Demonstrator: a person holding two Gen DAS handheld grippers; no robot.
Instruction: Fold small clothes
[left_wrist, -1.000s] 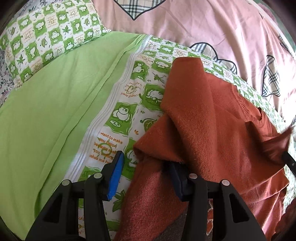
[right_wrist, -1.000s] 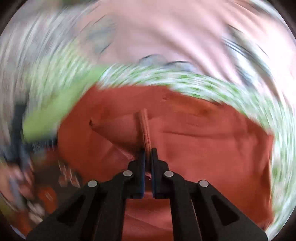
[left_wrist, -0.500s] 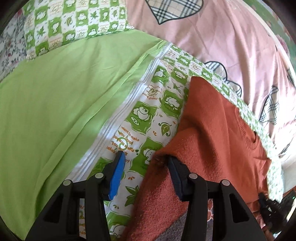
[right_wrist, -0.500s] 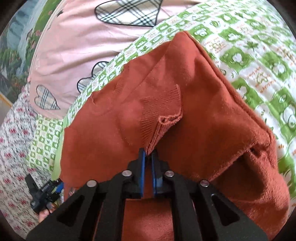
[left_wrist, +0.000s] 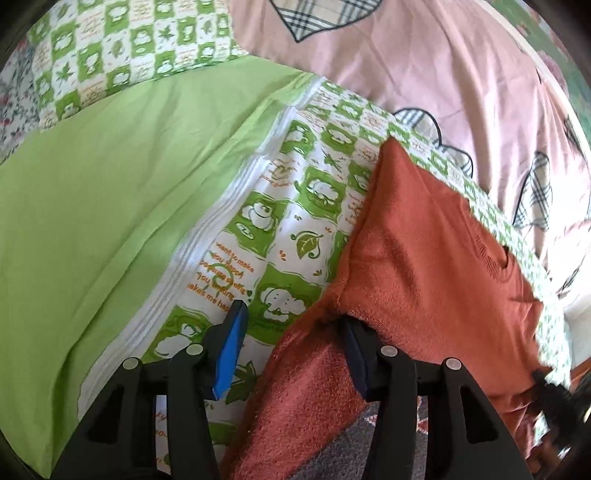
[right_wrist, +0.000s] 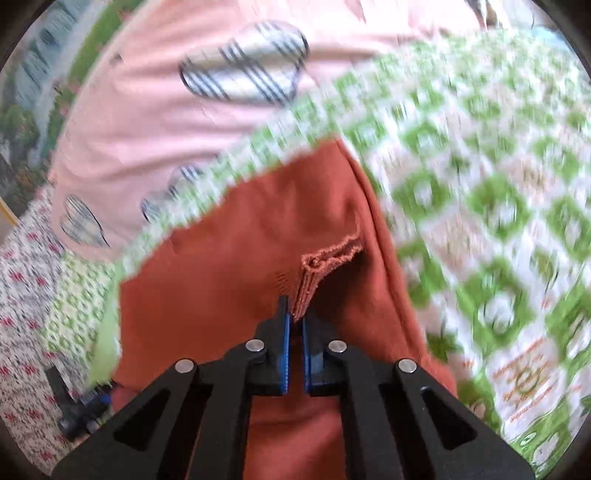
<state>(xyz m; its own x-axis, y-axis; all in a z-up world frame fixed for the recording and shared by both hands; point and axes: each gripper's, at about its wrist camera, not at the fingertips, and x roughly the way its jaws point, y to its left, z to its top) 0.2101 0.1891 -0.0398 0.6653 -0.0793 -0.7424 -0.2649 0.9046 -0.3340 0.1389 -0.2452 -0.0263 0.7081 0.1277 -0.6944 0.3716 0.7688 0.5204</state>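
Observation:
A rust-orange knit sweater lies on the bed, one side folded over. My left gripper hovers at its near left corner, jaws opening. The sweater's edge drapes over the right finger, and the blue-padded left finger stands over the quilt. Nothing is pinched there. In the right wrist view the sweater fills the middle, somewhat blurred. My right gripper is shut on the ribbed sleeve cuff and holds it just above the sweater's body, near its right edge.
The sweater rests on a green-and-white cartoon quilt. A plain green sheet lies to its left, and a matching pillow behind that. Beyond is a pink blanket with plaid hearts. A floral sheet shows at the far left.
My right gripper has carried the sleeve cuff across the sweater toward its far edge, rolling as it went. The left gripper has stayed at the corner, rolled slightly, its jaws a little wider.

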